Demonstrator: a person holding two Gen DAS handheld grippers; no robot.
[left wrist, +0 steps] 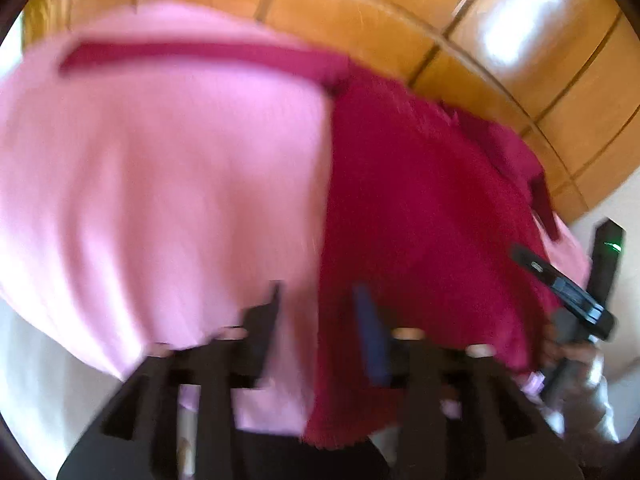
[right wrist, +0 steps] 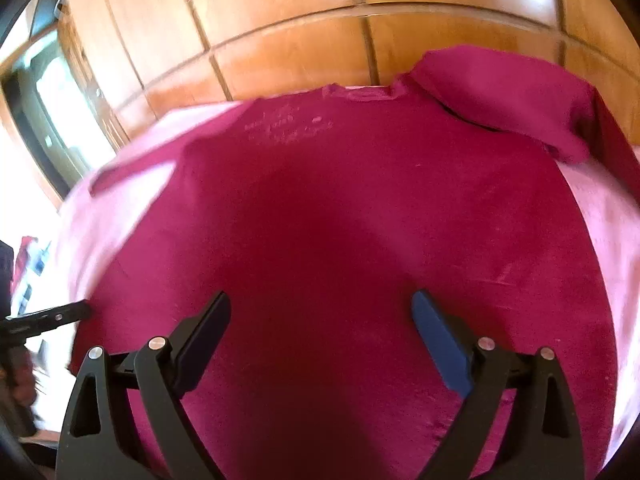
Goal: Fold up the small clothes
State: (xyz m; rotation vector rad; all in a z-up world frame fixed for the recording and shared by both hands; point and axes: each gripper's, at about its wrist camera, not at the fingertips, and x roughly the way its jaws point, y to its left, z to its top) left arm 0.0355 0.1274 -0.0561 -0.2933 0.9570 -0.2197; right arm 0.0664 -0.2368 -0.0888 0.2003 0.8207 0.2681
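A dark red shirt (right wrist: 340,240) is seen spread flat on a pink cloth (left wrist: 160,180), and all places below are given relative to that shirt. The pink cloth lies beneath it and shows past its left and right edges. Behind its collar edge, wooden panels (right wrist: 280,40) fill the background.

In the right wrist view the right gripper (right wrist: 320,336) is held over the near half of the shirt. Its jaws are spread wide, with bare red fabric seen between them and nothing gripped. One sleeve (right wrist: 500,92) is seen folded in over the far right corner of the shirt. Faint pale print (right wrist: 288,124) is seen near the collar edge. The left gripper (right wrist: 52,318) is seen from the side at the shirt's near left edge.

In the left wrist view, which is blurred, the left gripper (left wrist: 320,300) is held above the line where the shirt's left edge meets the pink cloth. Its jaws are parted to a moderate gap; whether fabric is pinched cannot be told. A dark red band (left wrist: 200,56) is seen across the pink cloth, left of the shirt. The right gripper (left wrist: 568,292) is seen at the shirt's near right edge.
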